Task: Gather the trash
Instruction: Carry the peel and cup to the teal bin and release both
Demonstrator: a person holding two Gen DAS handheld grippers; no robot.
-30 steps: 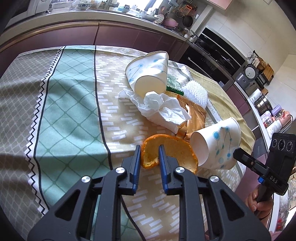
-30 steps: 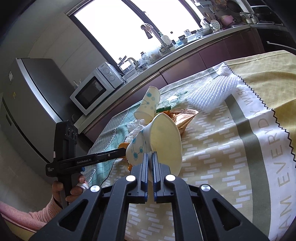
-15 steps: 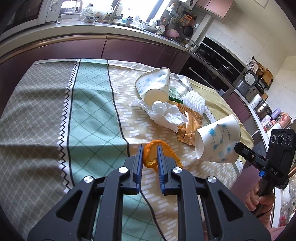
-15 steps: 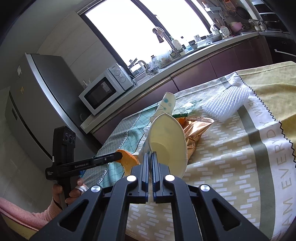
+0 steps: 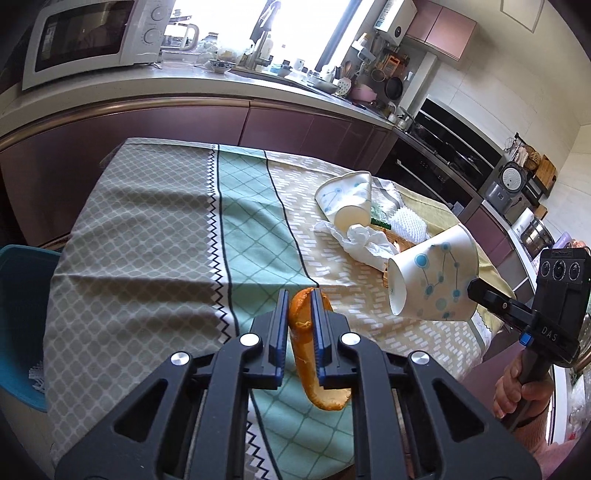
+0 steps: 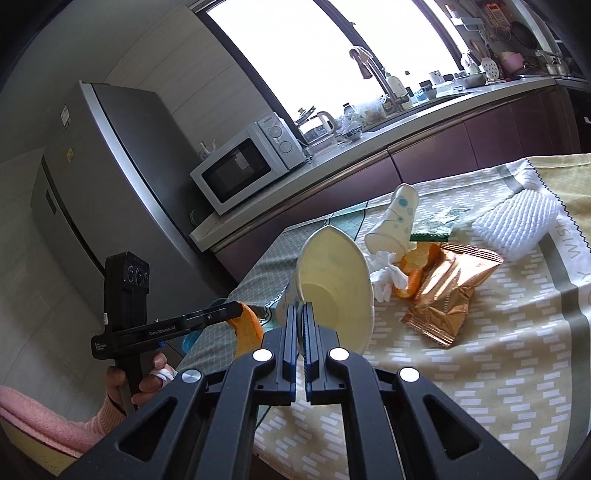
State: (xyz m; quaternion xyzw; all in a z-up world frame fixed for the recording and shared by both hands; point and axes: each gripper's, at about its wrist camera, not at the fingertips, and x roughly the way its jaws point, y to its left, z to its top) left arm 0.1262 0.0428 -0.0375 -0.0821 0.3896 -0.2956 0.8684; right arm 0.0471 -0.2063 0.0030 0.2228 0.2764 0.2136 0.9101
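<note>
A home kitchen. A long pale countertop [image 5: 207, 83] over dark plum cabinet fronts [image 5: 295, 127] curves across the upper part of the left wrist view. A white microwave [image 5: 85, 35] sits at upper left, beneath a bright window [image 6: 332, 48]. A sink tap [image 6: 365, 68] stands at upper centre of the right wrist view, with a tall grey refrigerator [image 6: 110, 177] at left. Hanging utensils and pans [image 5: 388, 74] and a built-in black oven [image 5: 443, 155] fill the upper right. A patterned tablecloth [image 5: 147, 221] covers the table in the middle.
</note>
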